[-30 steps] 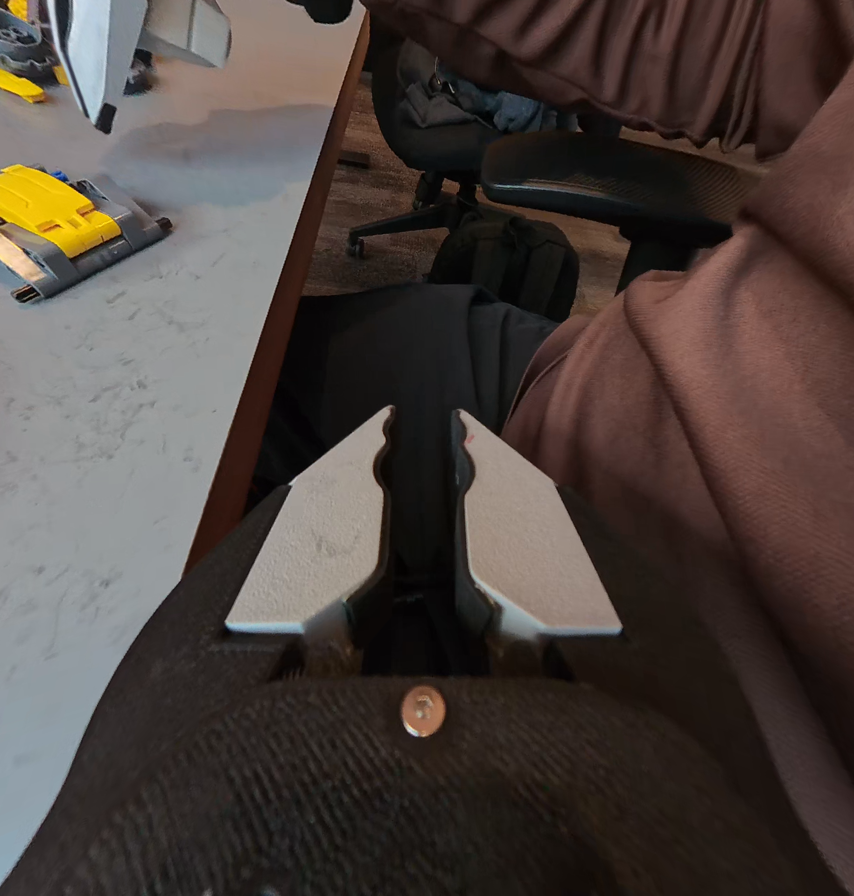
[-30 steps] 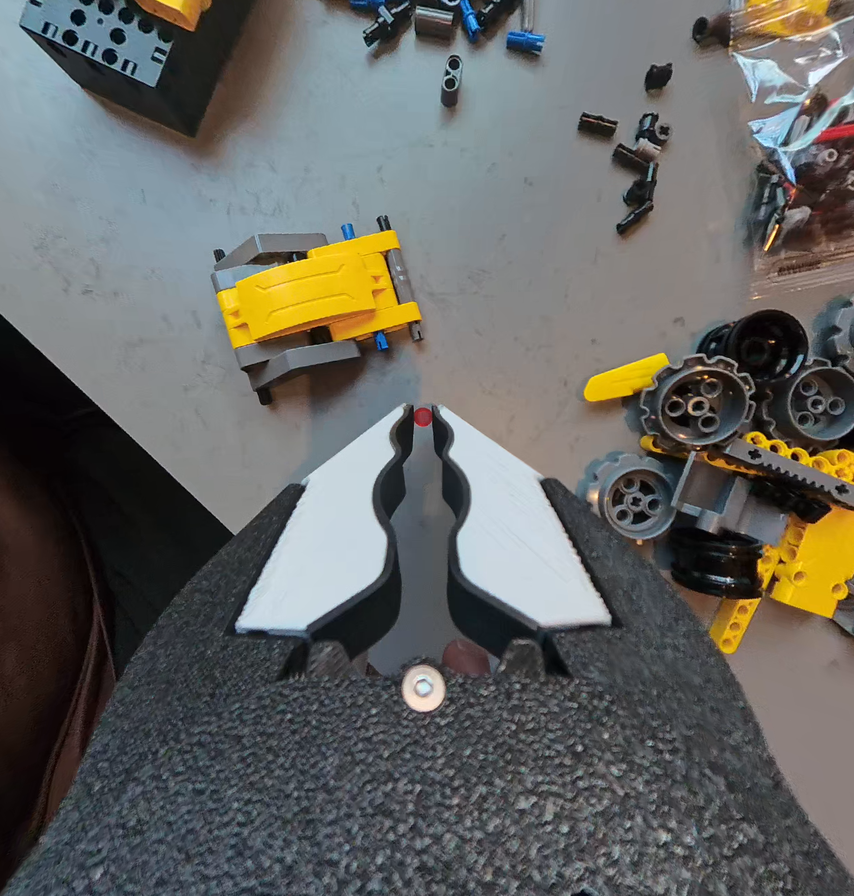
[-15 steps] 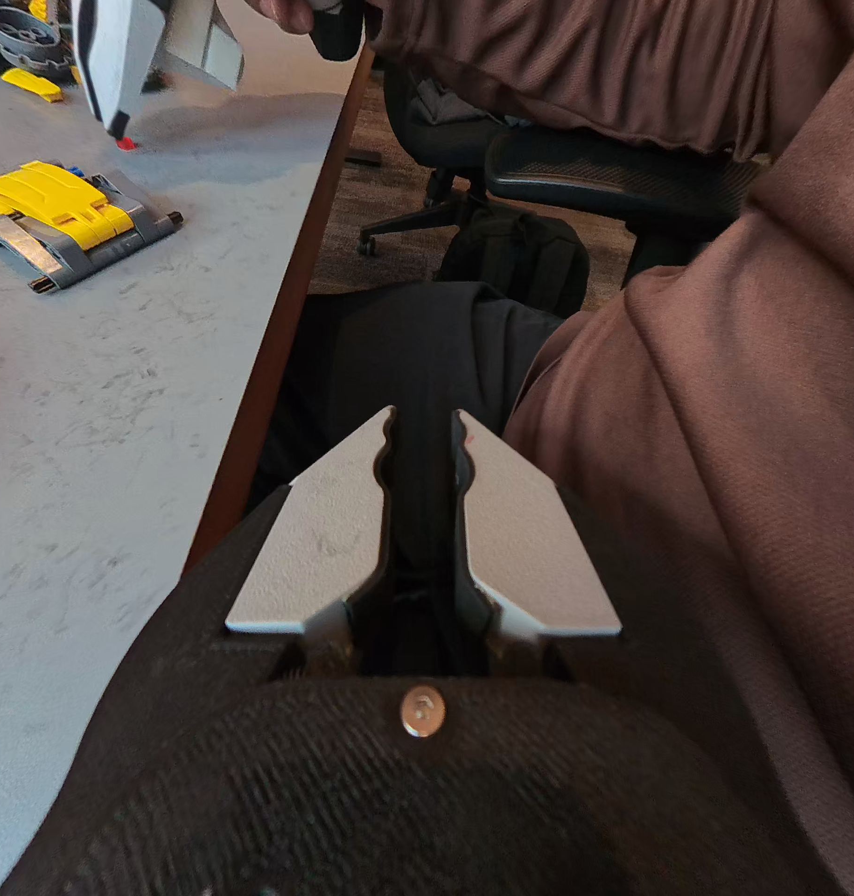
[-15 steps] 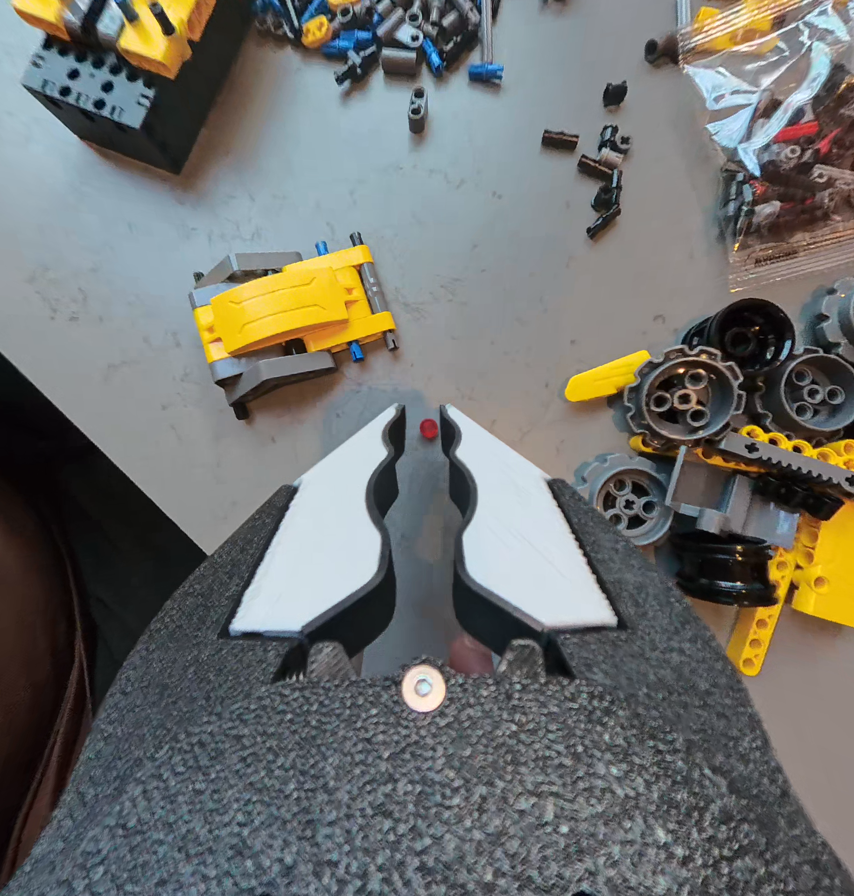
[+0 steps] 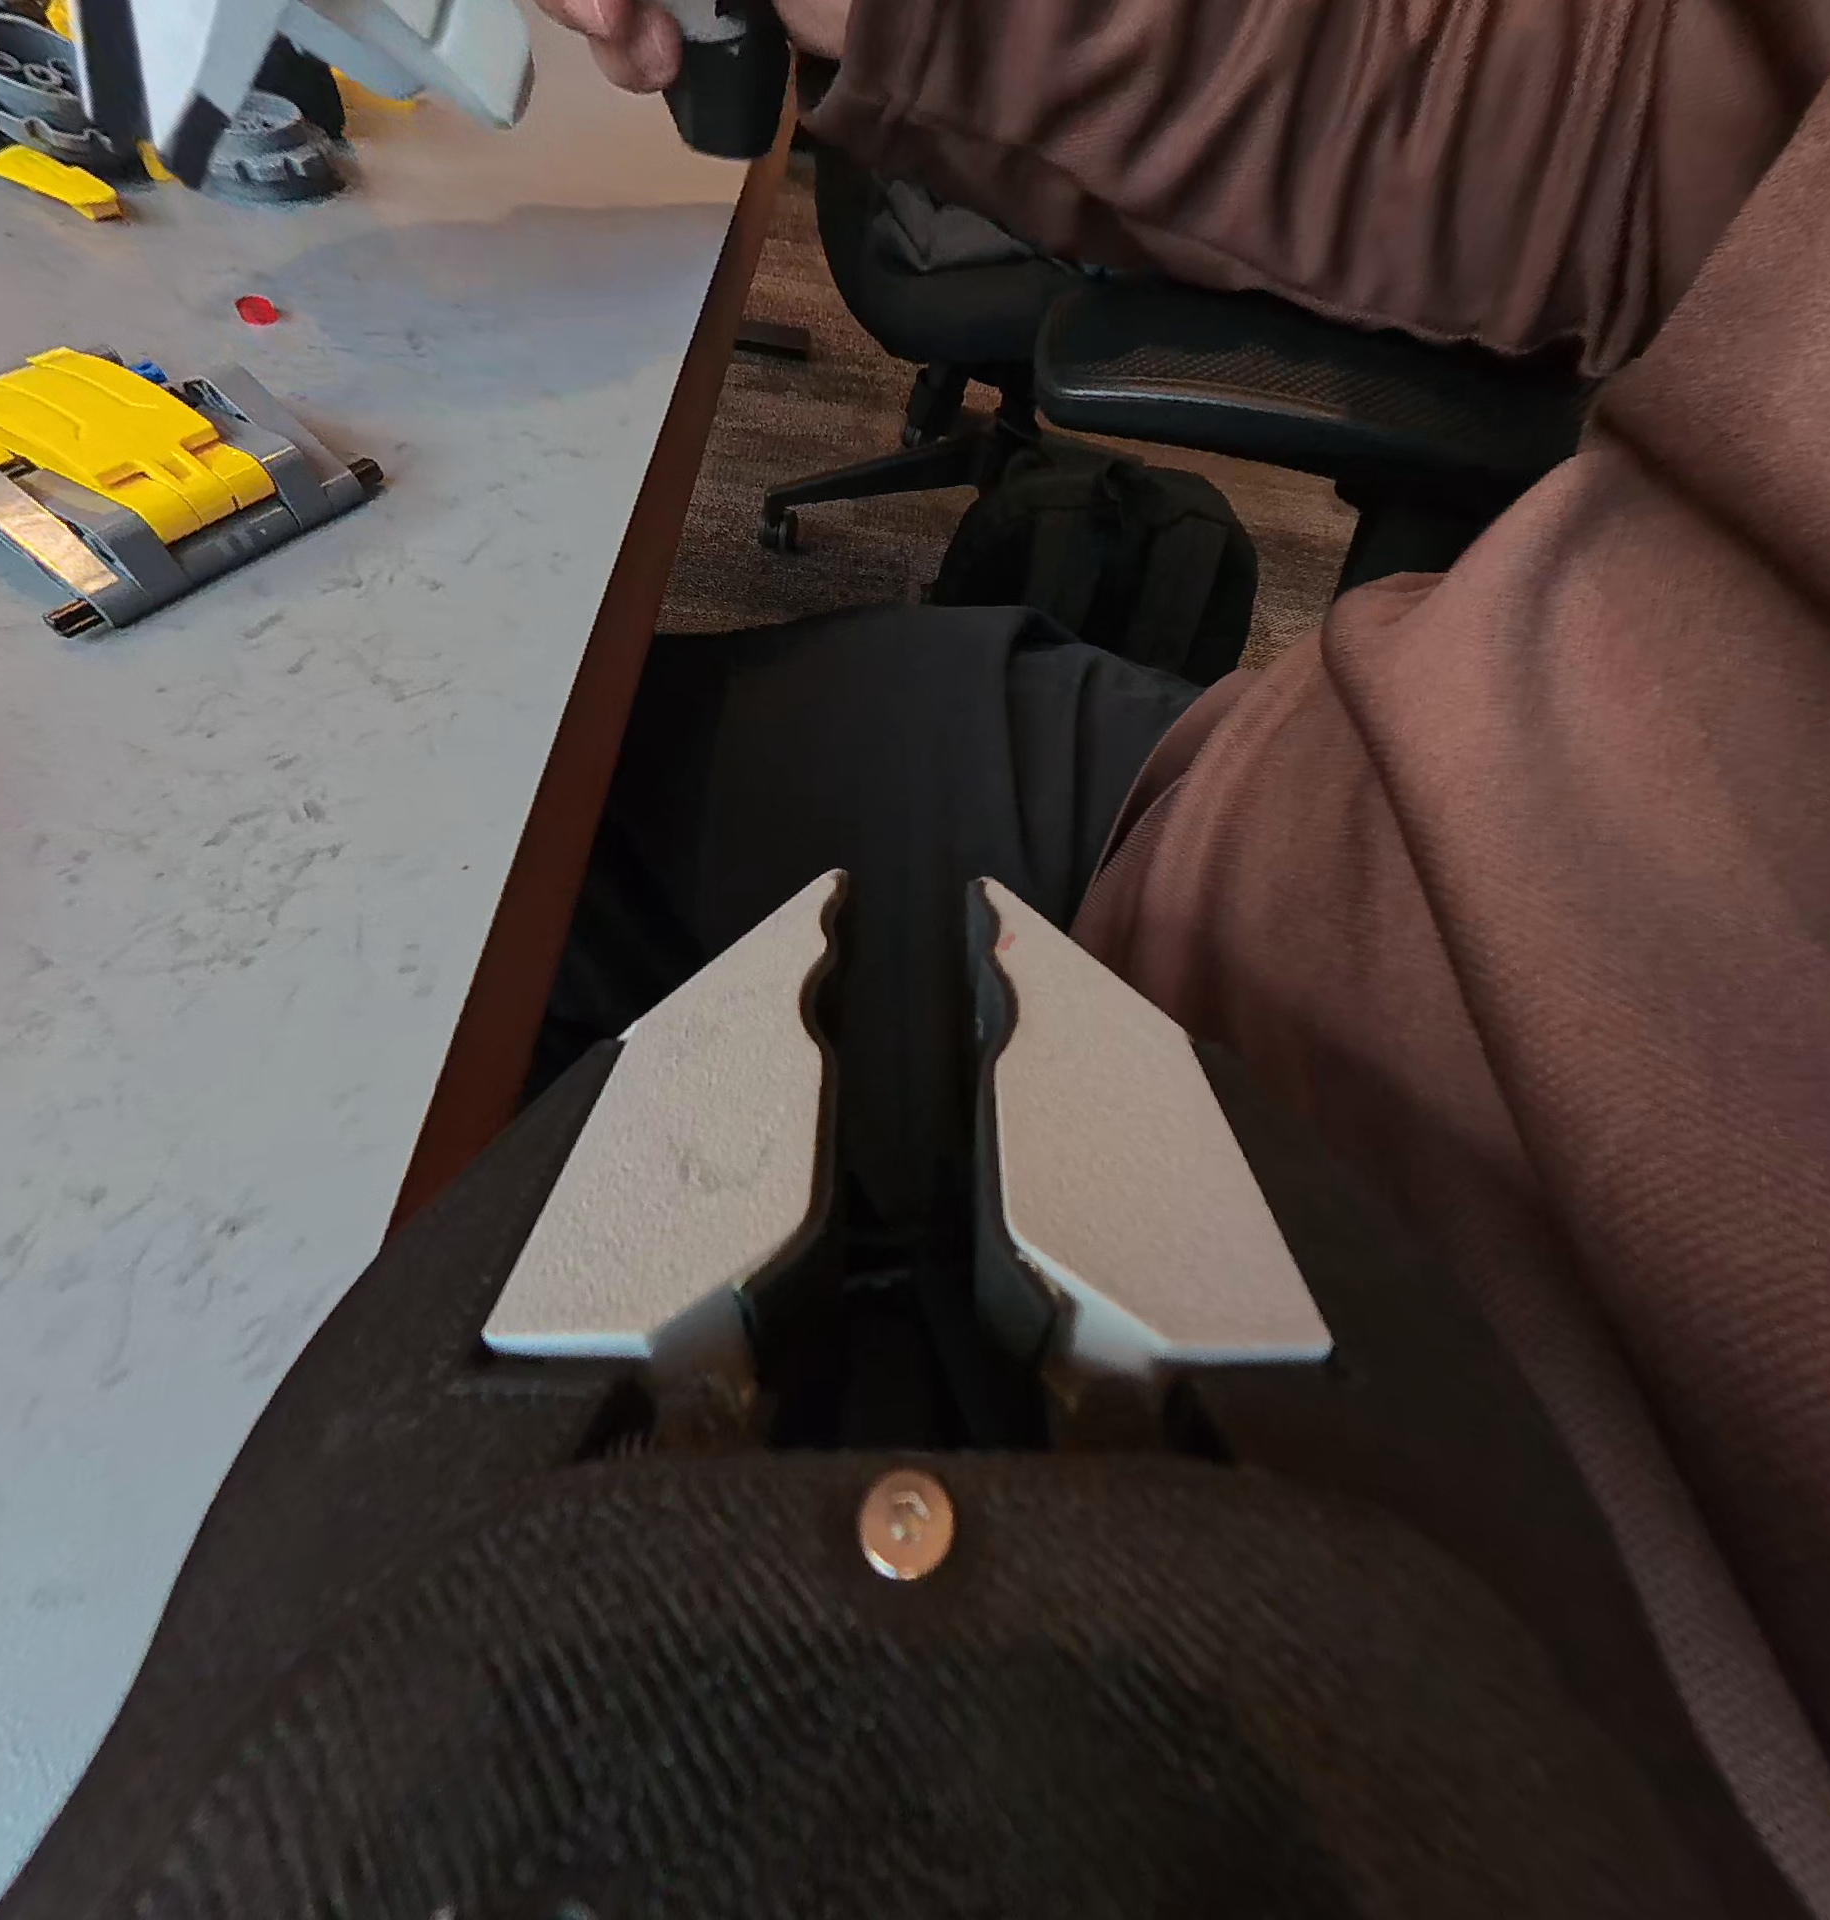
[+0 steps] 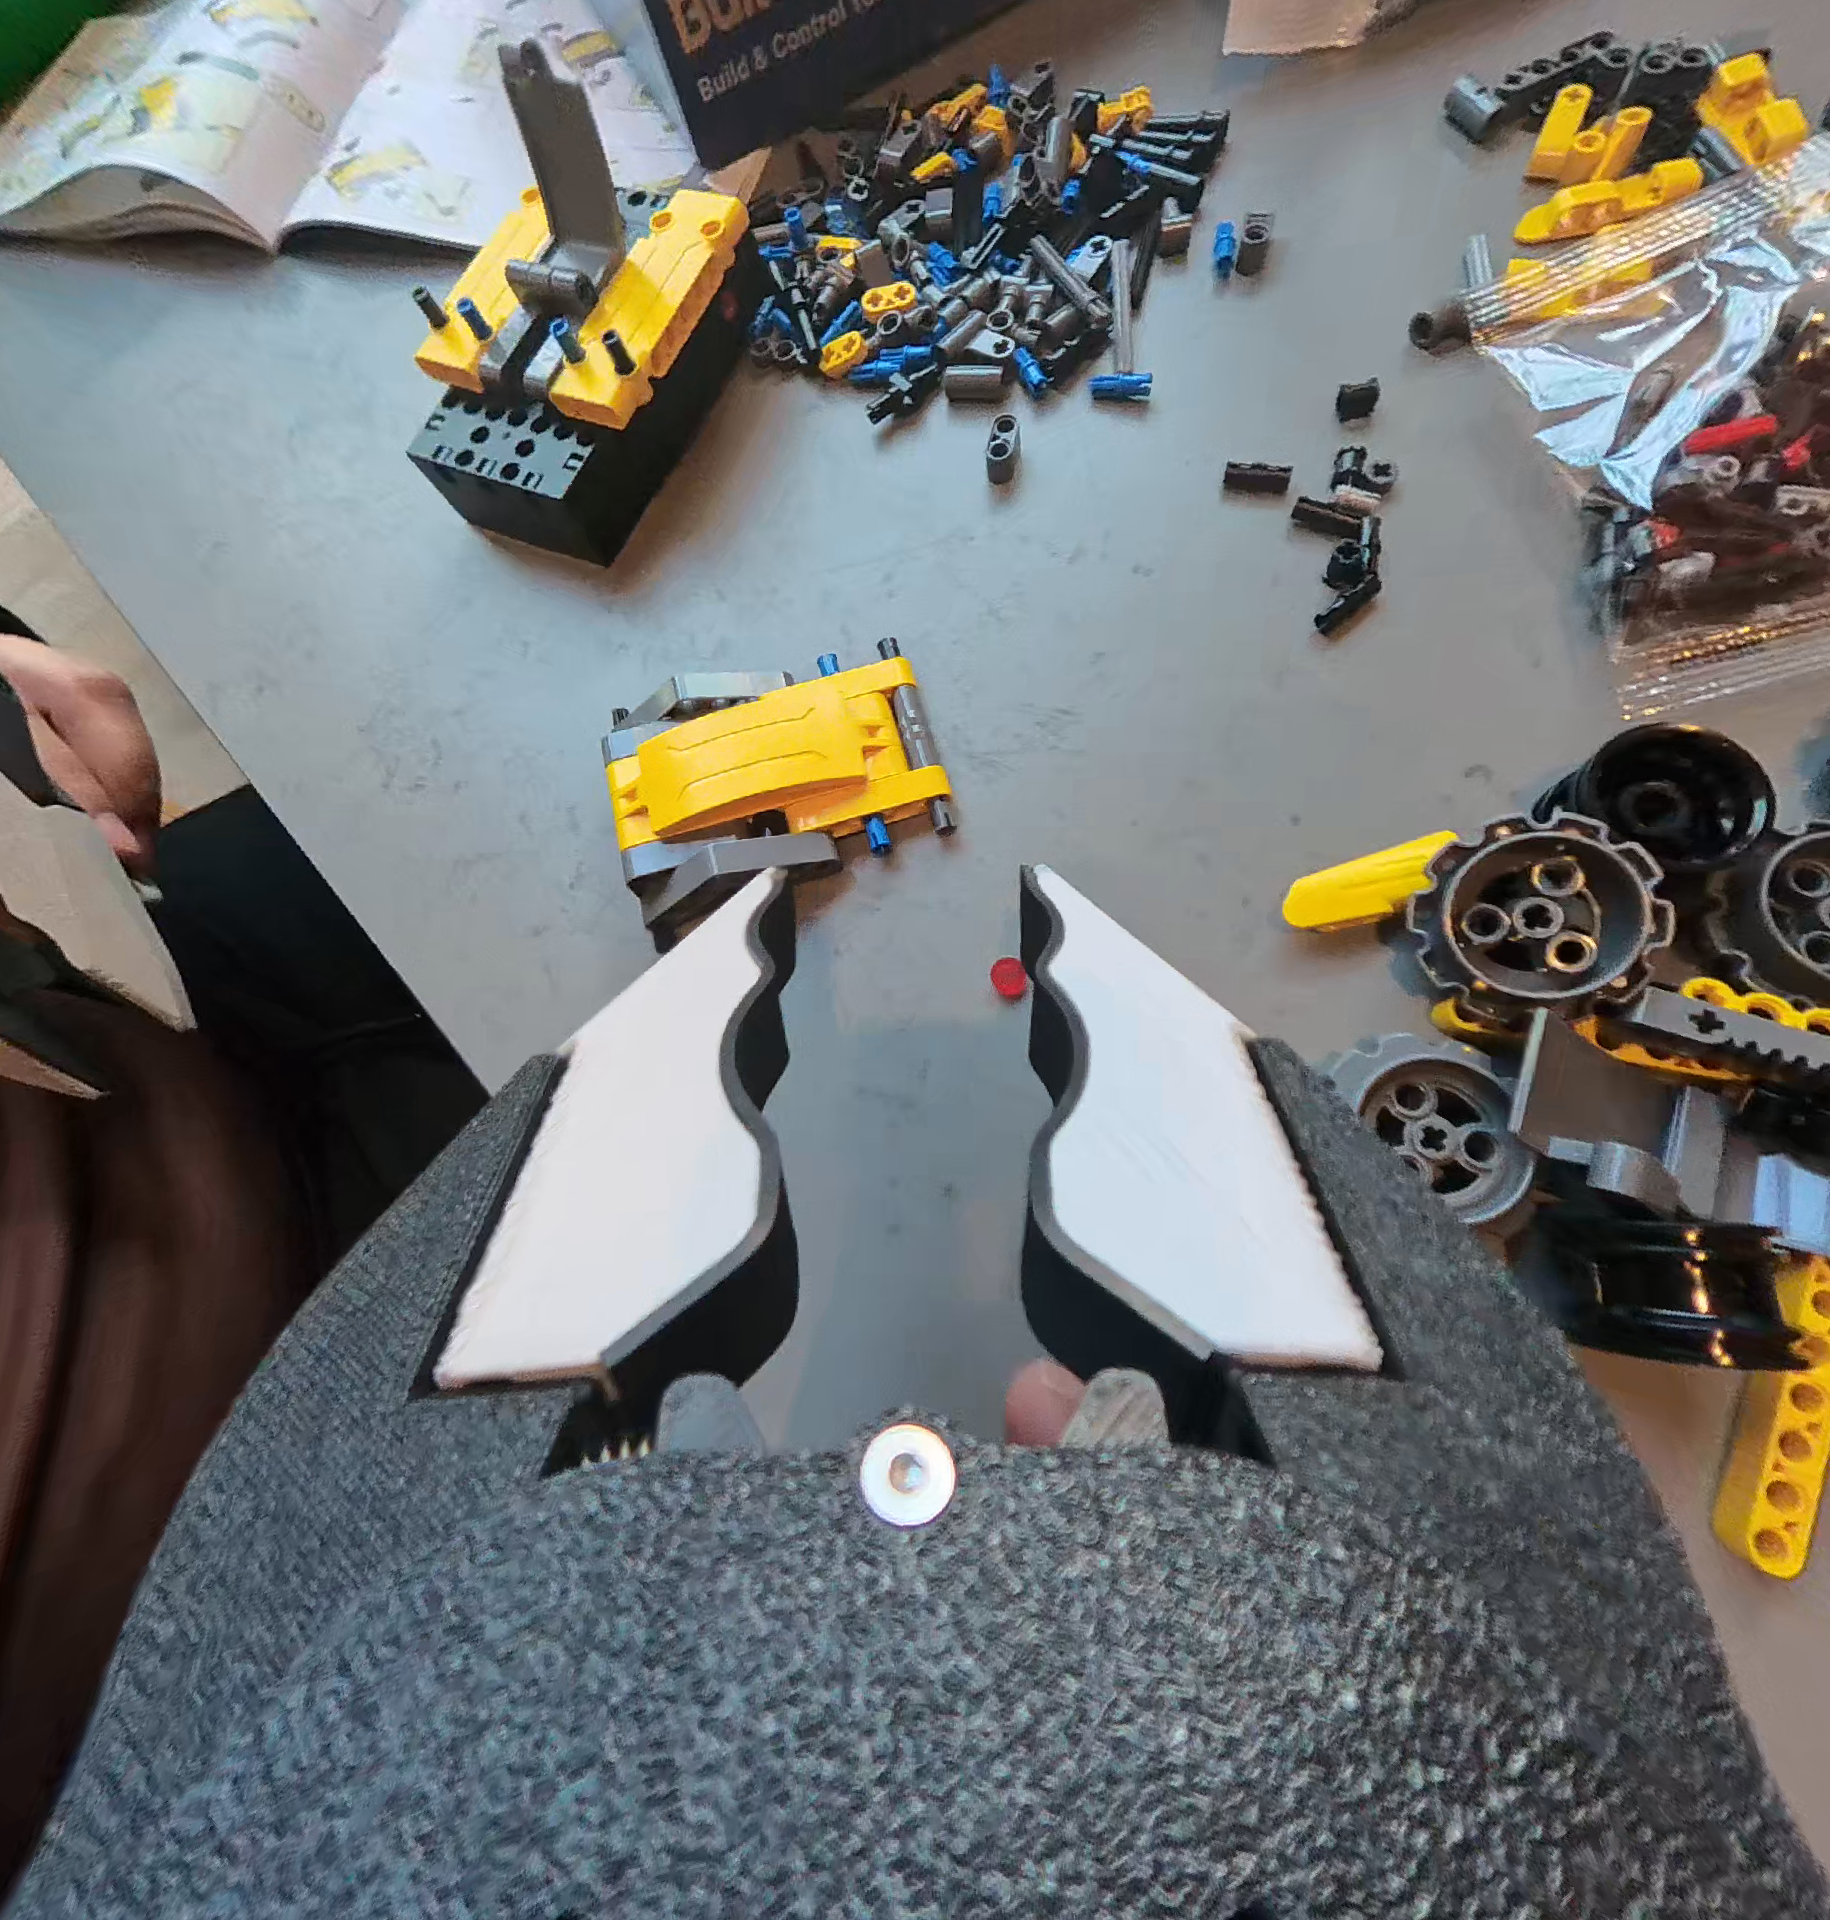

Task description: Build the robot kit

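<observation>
My right gripper is open and empty, raised above the grey table. A small red round piece lies on the table just below its right fingertip; it also shows in the left wrist view. A yellow and grey brick assembly lies just beyond the left fingertip, and shows in the left wrist view. My left gripper is slightly open and empty, held off the table's edge over a person's lap in dark trousers. The right gripper shows at the top left of the left wrist view.
Grey and black wheels and yellow beams lie at the right. A black block with yellow parts, a heap of small pins, a plastic bag and a booklet lie farther back. An office chair stands beside the table. Spacing between my two grippers at the tips: around 20 cm.
My right gripper opened, let go of the red piece onto the table, and rose back. The left gripper barely moved.
</observation>
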